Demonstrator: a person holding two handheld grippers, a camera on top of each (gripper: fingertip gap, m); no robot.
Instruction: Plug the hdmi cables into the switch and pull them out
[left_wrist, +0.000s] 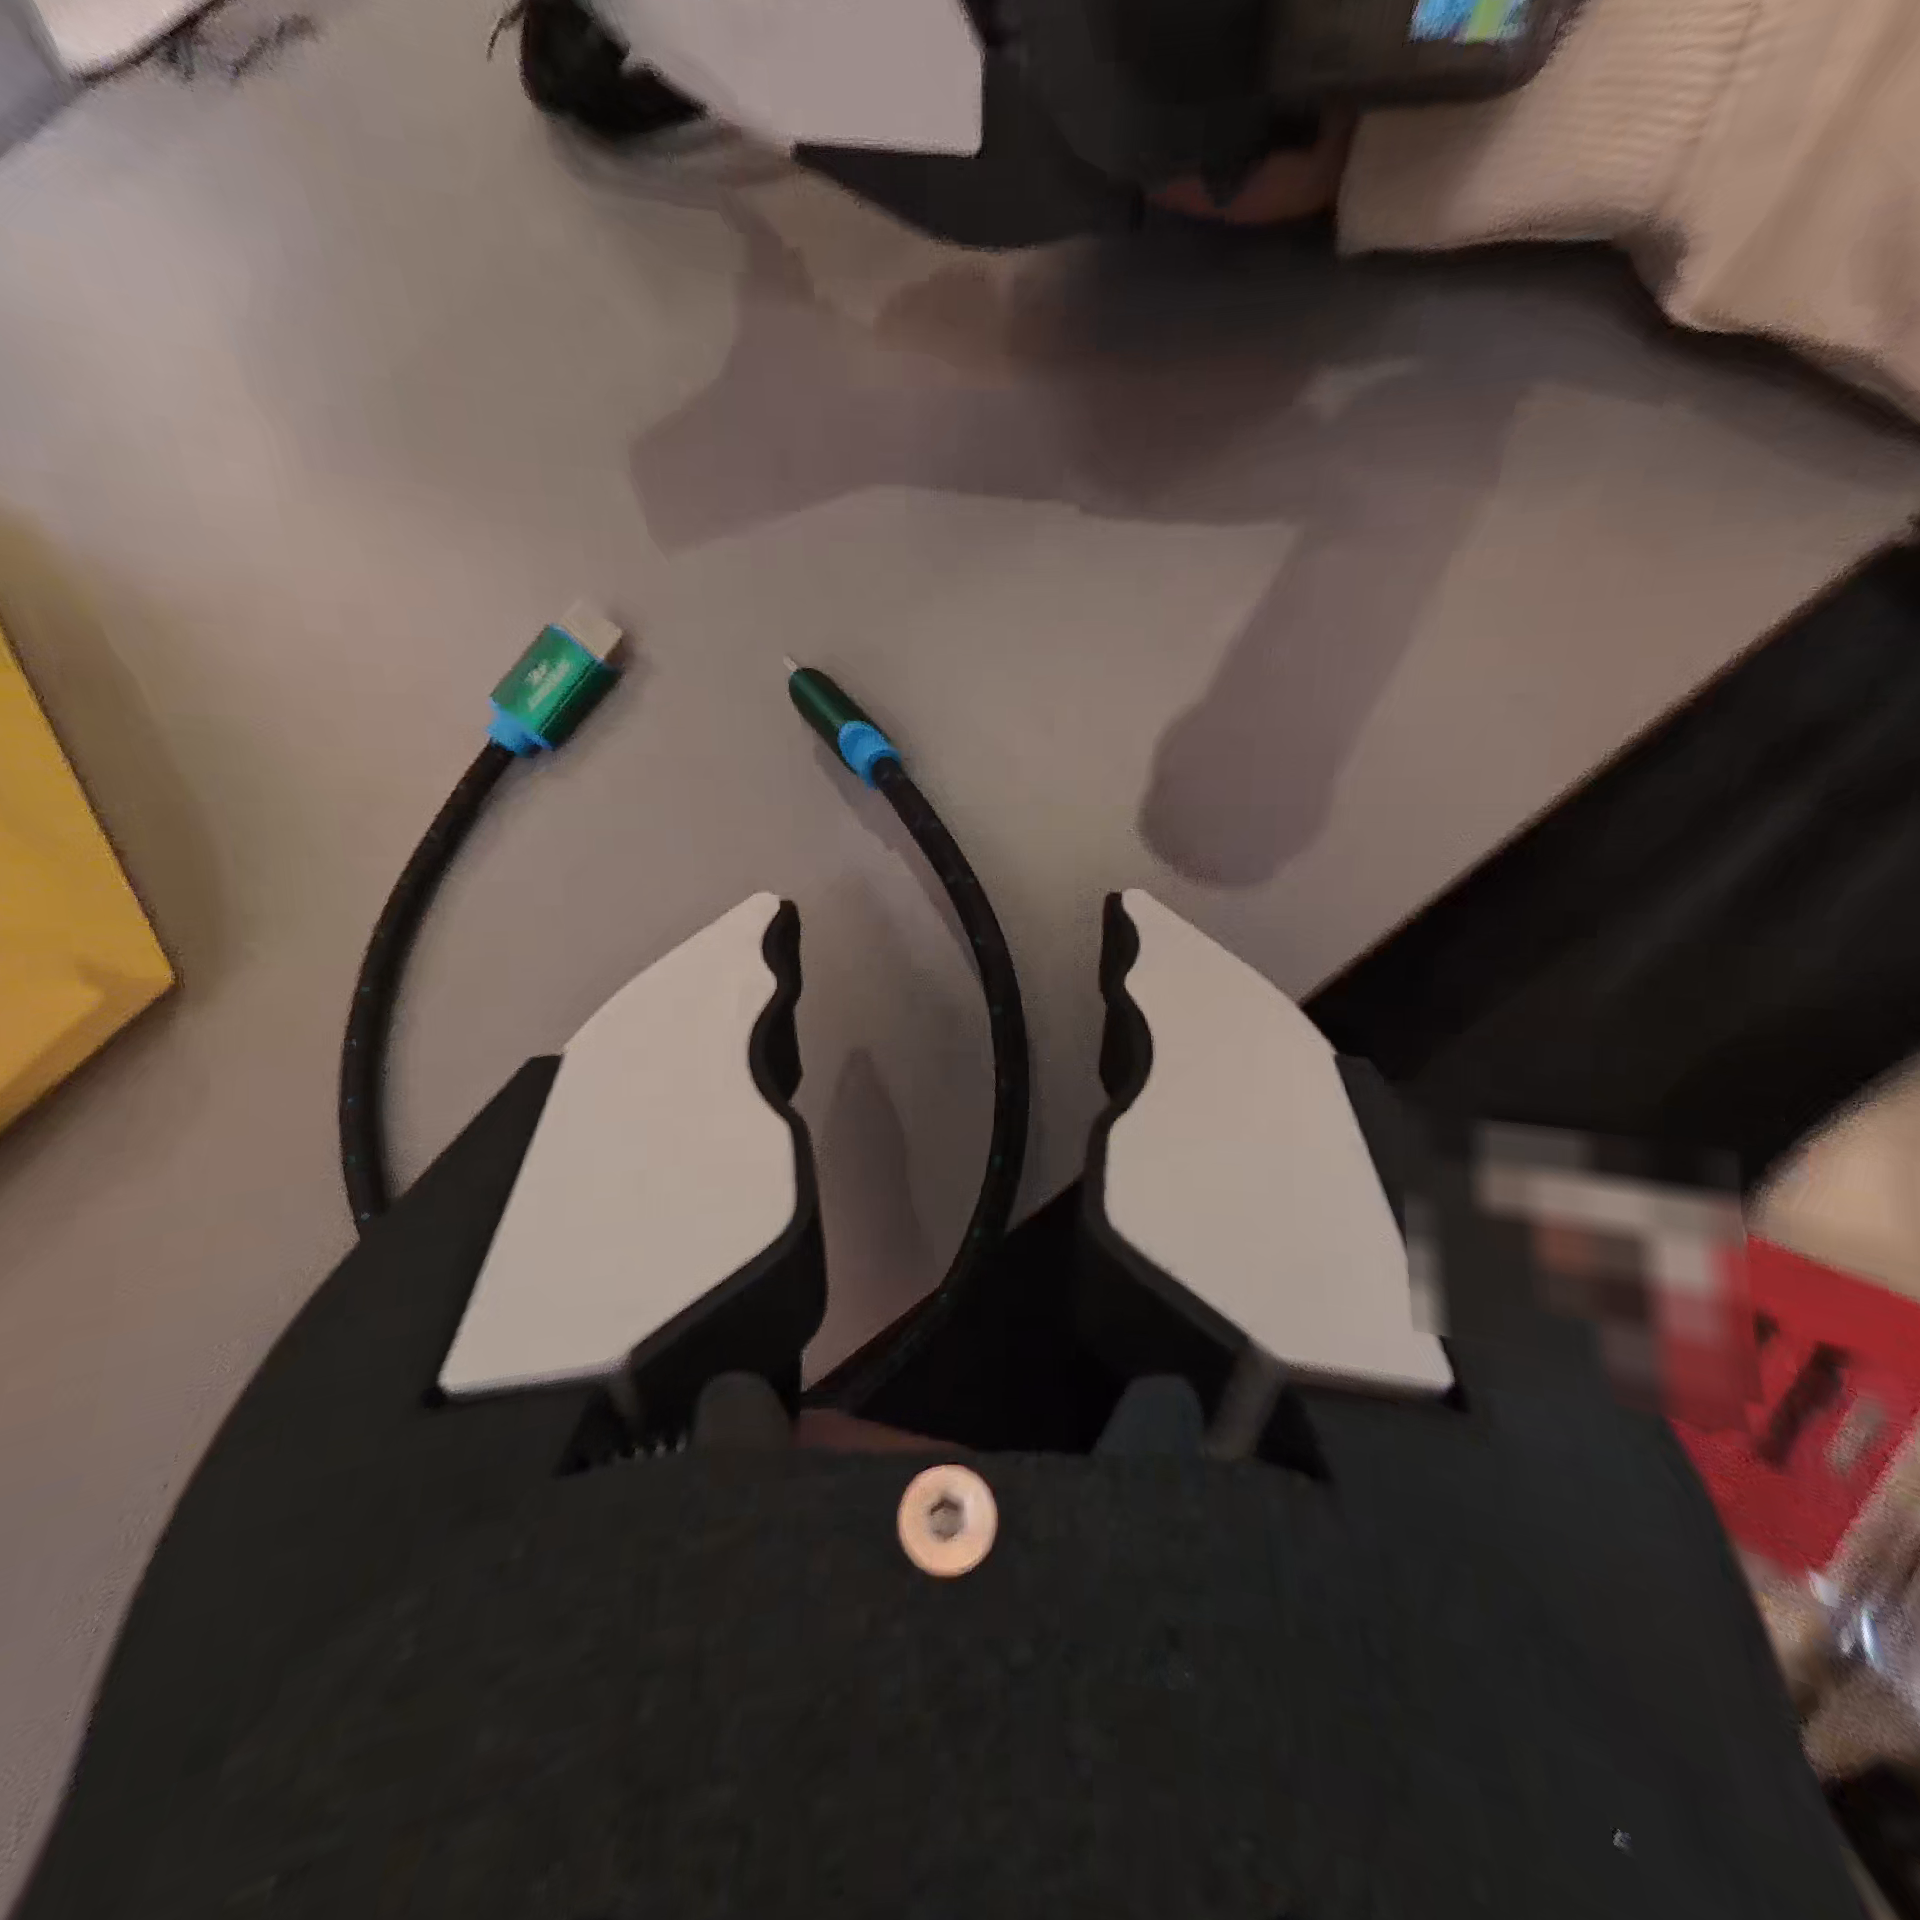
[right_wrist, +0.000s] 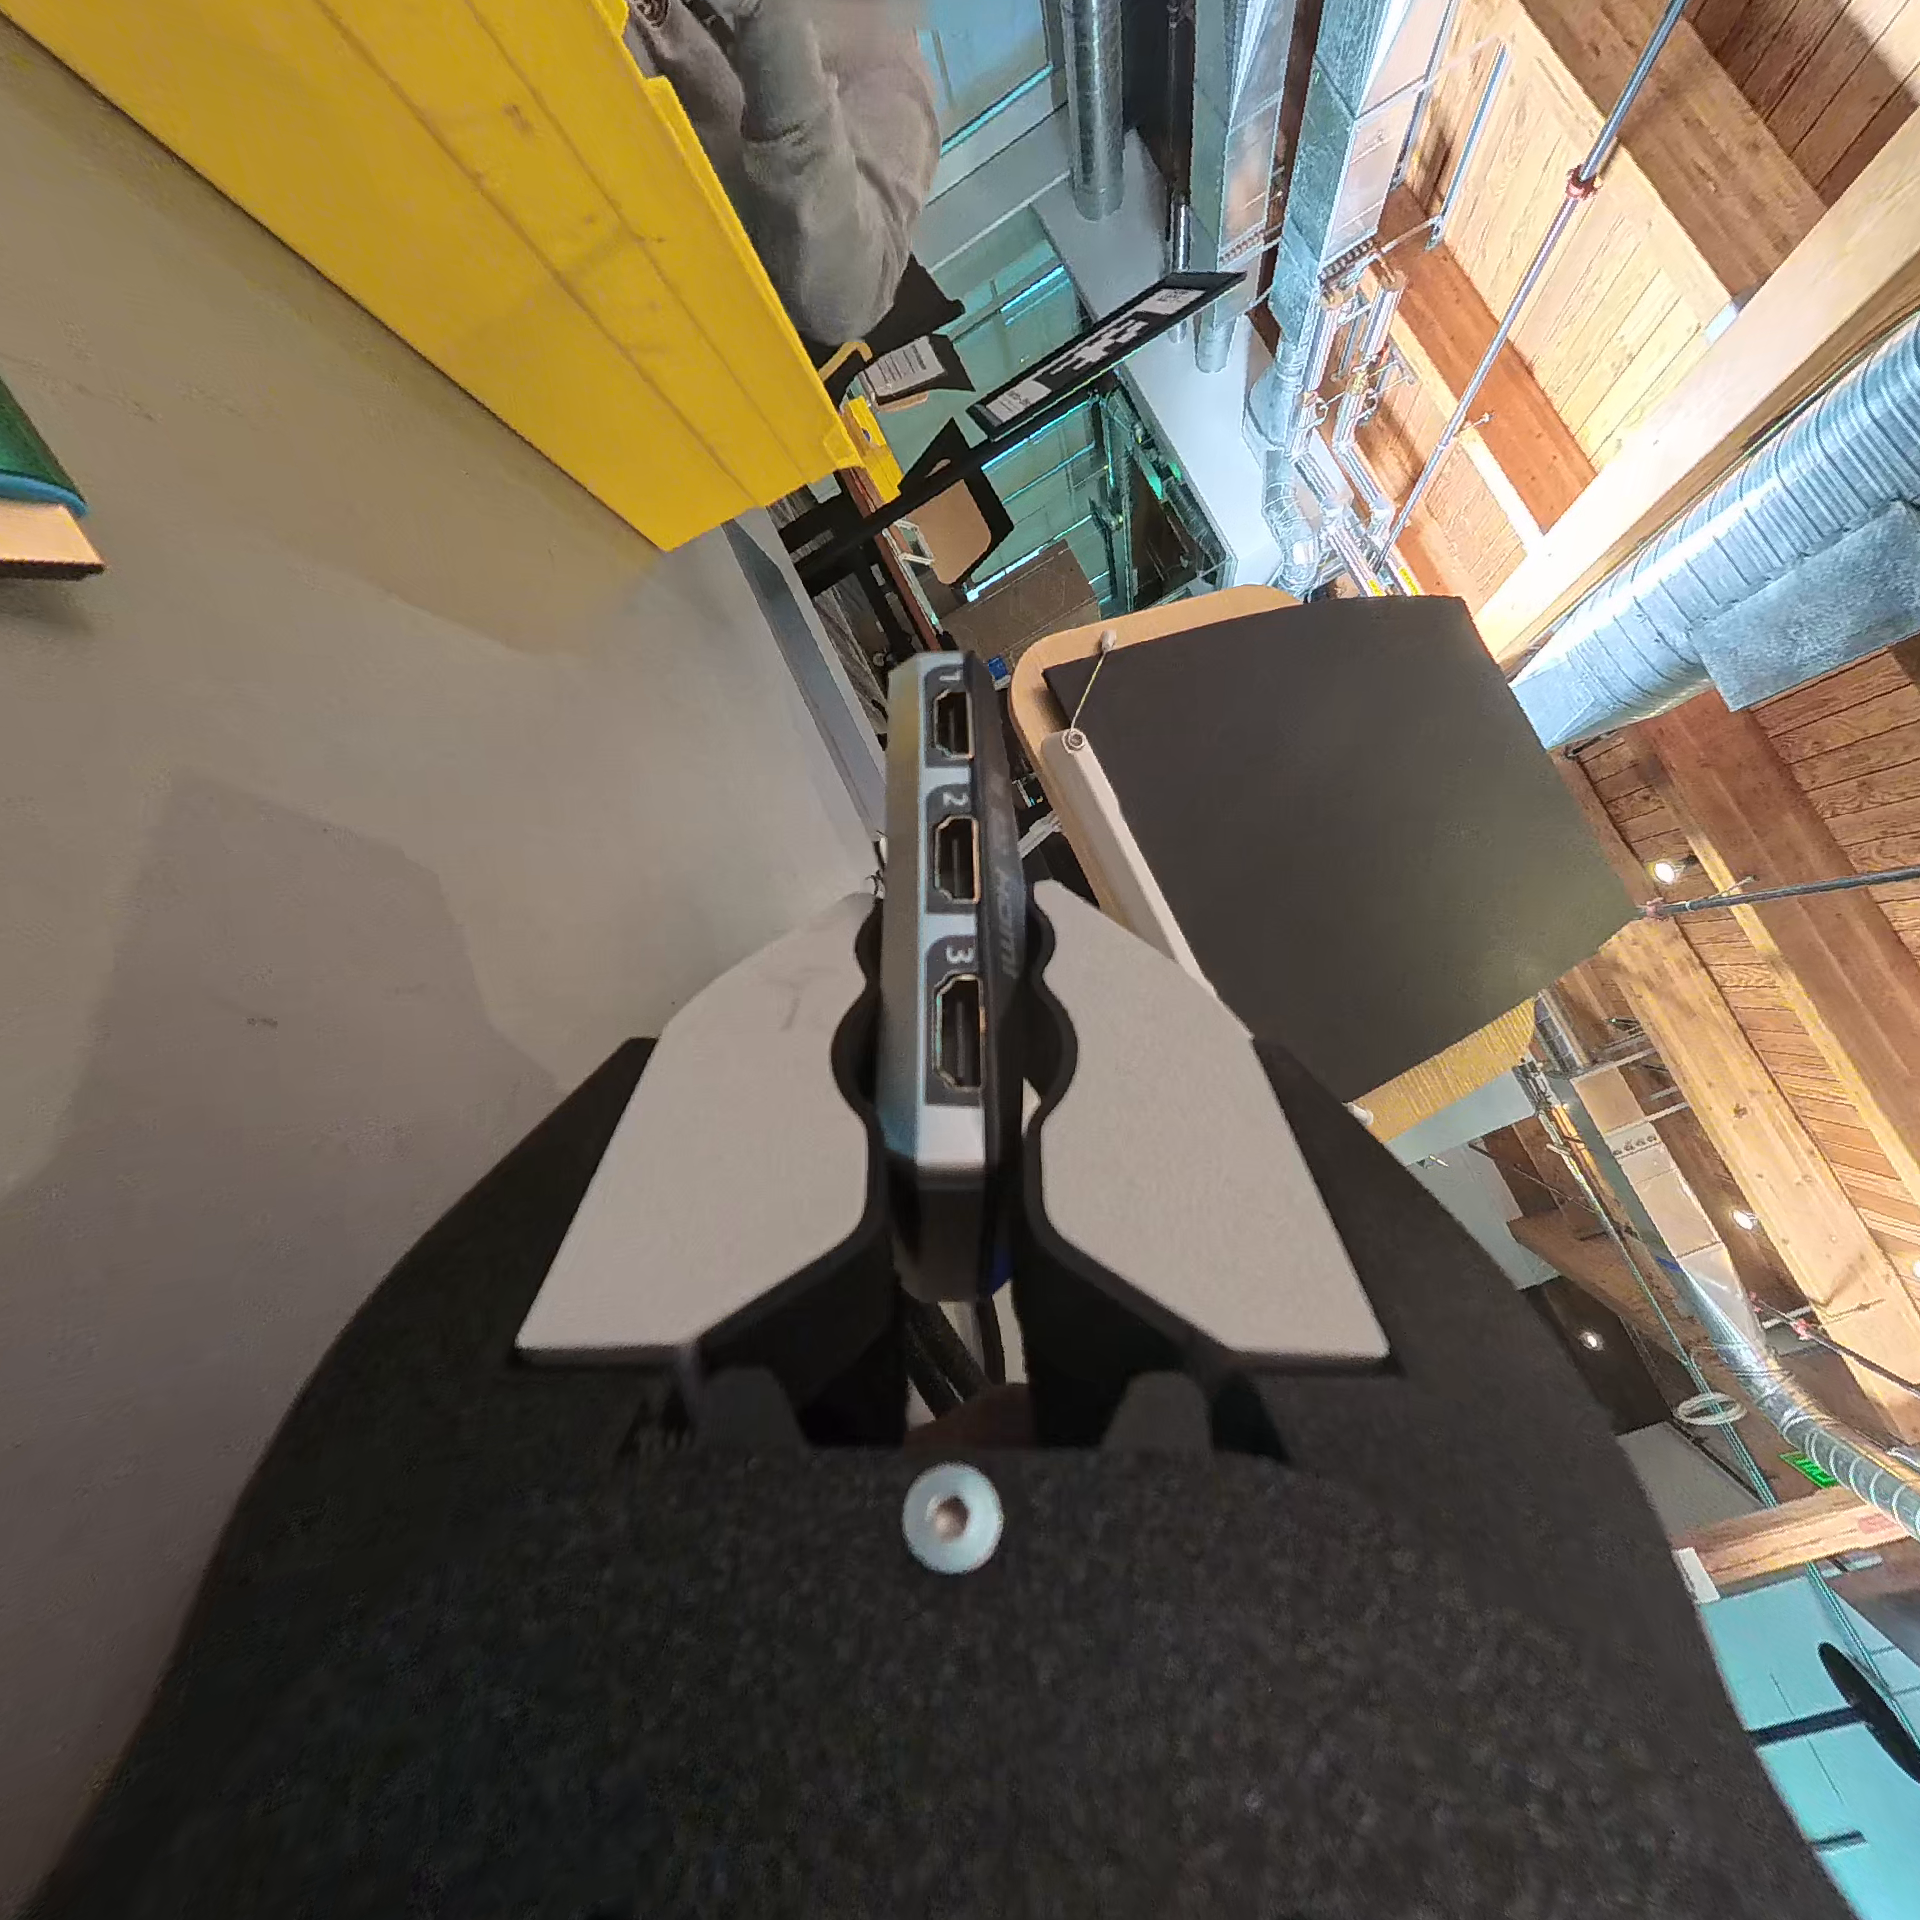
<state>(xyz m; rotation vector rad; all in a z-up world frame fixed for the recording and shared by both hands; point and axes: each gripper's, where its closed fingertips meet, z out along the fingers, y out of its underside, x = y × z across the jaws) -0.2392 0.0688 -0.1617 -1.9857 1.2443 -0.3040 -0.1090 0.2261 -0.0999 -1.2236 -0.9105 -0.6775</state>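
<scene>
Left gripper (left_wrist: 948, 914): fingers spread, gripping nothing, held above the grey table (left_wrist: 312, 416). Two braided HDMI cables lie on the table. One green plug (left_wrist: 556, 686) rests ahead and left of the fingertips; the other plug (left_wrist: 831, 717) lies just ahead, its cable (left_wrist: 997, 1039) passing between the fingers without contact. Right gripper (right_wrist: 951, 925): clamped on the HDMI switch (right_wrist: 940, 935), three empty ports facing the camera. A yellow bin (right_wrist: 468, 208) stands beyond.

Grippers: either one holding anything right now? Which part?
Right gripper clamps the switch by its flat faces at the near end, ports empty. Left gripper is open, holding nothing; both HDMI plugs lie on the table.
</scene>
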